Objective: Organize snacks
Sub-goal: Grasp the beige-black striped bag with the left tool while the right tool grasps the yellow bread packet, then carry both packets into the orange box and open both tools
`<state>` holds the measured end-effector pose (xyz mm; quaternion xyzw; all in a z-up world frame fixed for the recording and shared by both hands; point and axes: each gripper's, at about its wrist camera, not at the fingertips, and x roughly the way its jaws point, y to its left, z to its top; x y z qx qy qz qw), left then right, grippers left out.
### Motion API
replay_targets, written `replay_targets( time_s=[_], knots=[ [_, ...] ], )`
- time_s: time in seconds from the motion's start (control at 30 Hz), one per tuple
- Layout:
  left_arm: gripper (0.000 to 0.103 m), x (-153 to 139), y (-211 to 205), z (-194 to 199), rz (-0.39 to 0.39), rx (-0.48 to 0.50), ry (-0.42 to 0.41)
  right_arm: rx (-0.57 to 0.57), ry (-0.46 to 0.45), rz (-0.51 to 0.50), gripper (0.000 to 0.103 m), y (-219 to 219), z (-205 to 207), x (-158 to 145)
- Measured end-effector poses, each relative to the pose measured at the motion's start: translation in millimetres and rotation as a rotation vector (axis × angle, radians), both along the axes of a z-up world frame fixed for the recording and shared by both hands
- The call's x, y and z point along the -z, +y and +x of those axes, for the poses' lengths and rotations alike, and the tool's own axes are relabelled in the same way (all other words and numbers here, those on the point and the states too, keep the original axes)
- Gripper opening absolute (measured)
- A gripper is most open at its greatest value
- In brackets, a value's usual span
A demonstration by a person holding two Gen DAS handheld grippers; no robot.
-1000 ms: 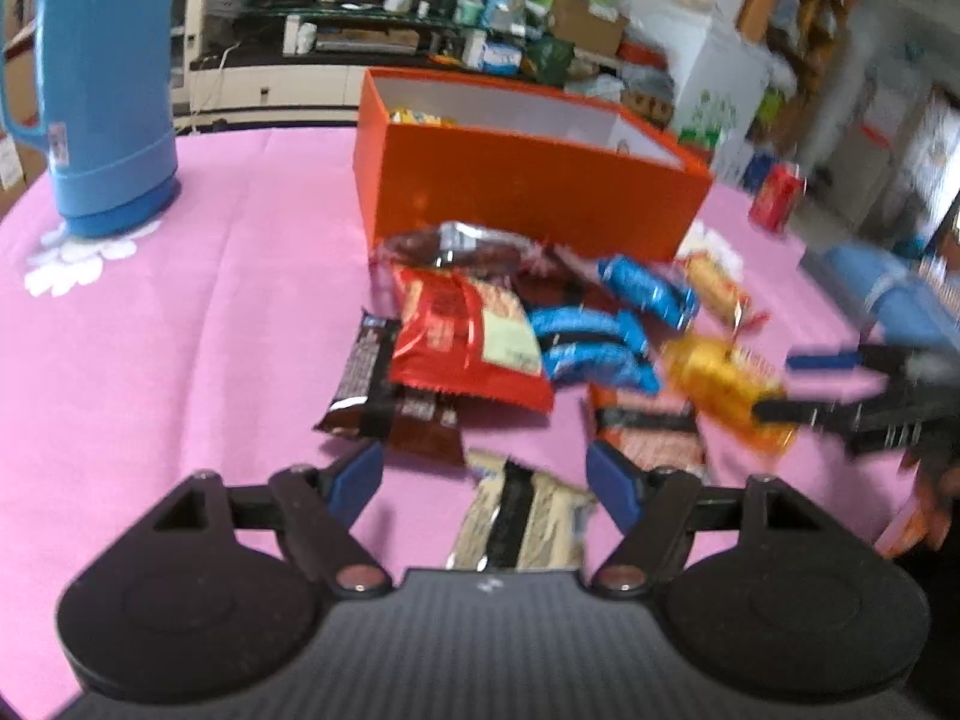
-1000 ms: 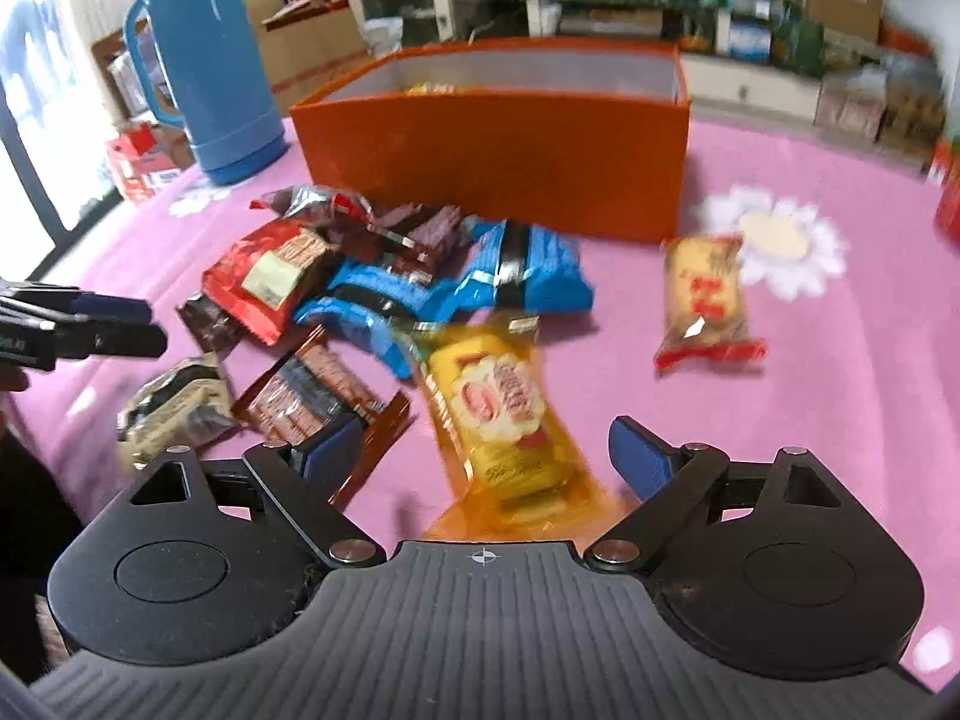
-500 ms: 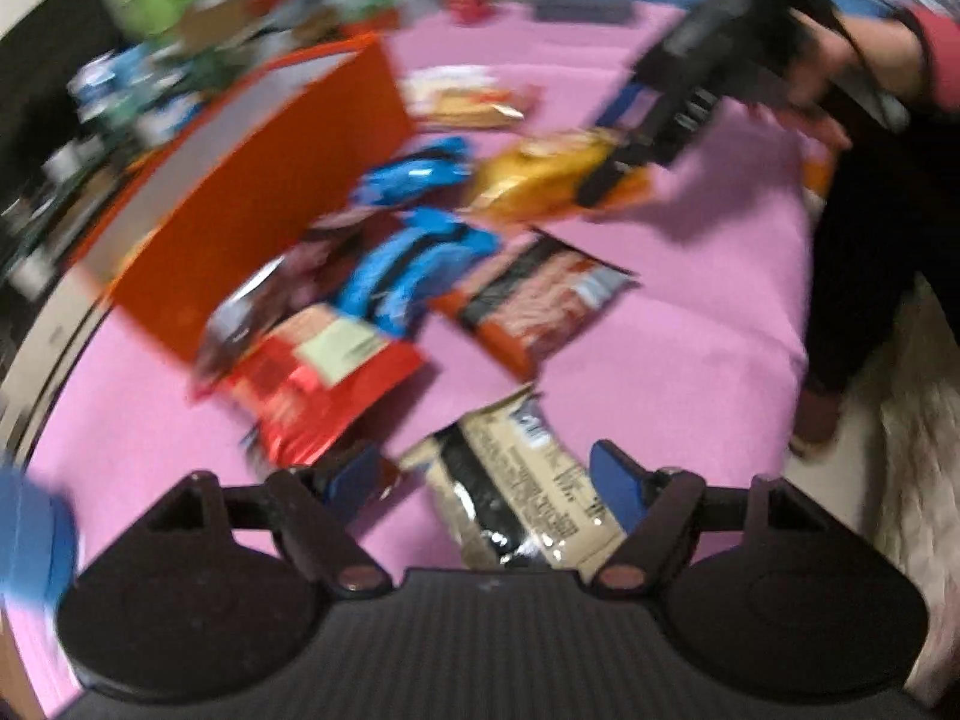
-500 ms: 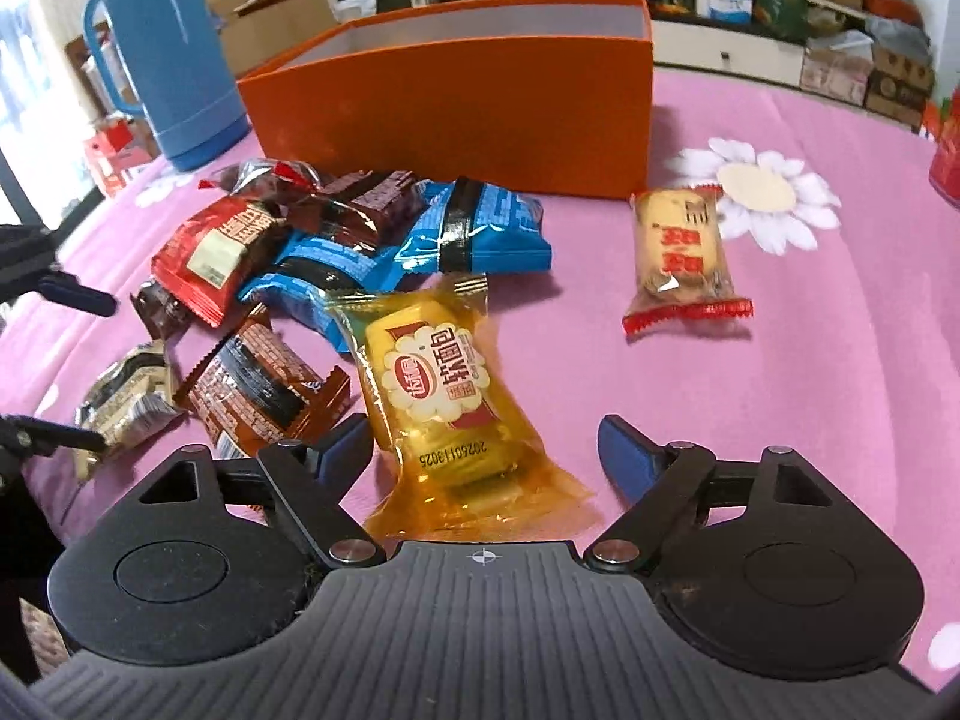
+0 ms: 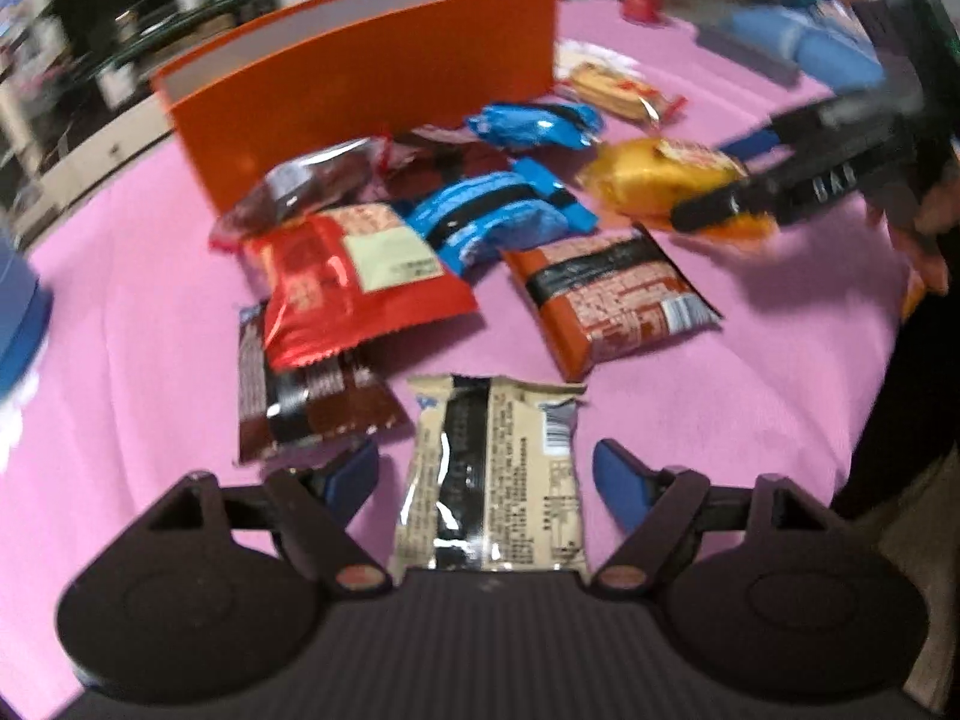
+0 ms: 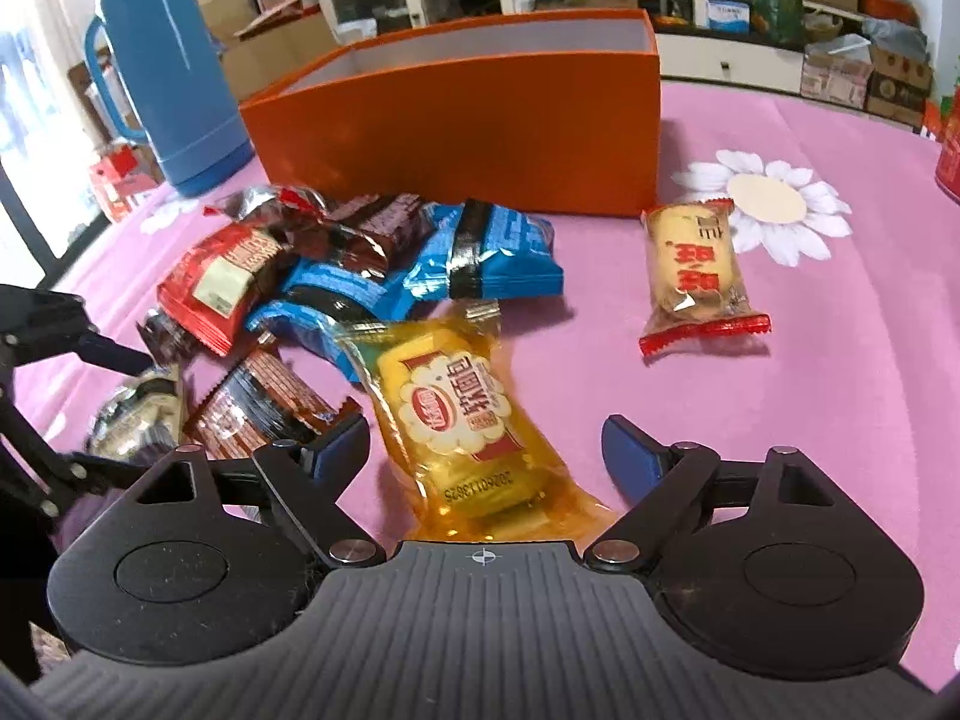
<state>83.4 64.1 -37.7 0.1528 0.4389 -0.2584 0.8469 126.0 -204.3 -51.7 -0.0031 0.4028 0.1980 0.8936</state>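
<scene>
While both jaws gape, yellow packet (image 6: 474,420) (long axis along right gripper (image 6: 486,450)) lies between.

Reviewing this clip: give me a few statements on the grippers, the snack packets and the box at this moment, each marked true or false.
1. The left gripper is open, with the beige packet lying between its fingers. True.
2. The right gripper is shut on the yellow packet. False: its jaws stand apart on either side of the packet, which lies on the pink tablecloth.
3. The orange box stands beyond the pile of snacks, its top open. True.
4. The cookie packet with the red edge lies inside the box. False: it lies on the cloth in front of the box's right corner.
5. The blue thermos lies on its side. False: it stands upright, left of the box.
</scene>
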Motion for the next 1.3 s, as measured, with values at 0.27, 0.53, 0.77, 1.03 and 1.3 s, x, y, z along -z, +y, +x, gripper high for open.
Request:
replay_targets(
  time_s=[0.27,0.53,0.77,1.03,1.3],
  knots=[
    [0.073,-3.6,12.3,-20.8,-0.044,-0.122,-0.033,-0.030,-0.029,-0.014,0.073,8.5,-4.4,-2.5],
    [0.077,2.4,1.5,-25.6,-0.022,-0.070,-0.090,-0.045,-0.057,-0.034,0.073,9.1,-2.6,-7.1],
    [0.078,3.1,10.3,-23.4,-0.053,-0.084,-0.066,-0.075,-0.043,-0.075,0.058,18.4,1.8,-1.1],
    [0.052,-0.2,17.4,-18.2,-0.084,-0.148,-0.058,-0.073,-0.092,-0.150,0.019,22.1,-5.5,0.4],
    [0.052,-10.7,24.4,-22.0,-0.146,-0.276,0.004,0.005,-0.062,-0.048,0.018,-6.2,-19.9,-9.2]
  ],
)
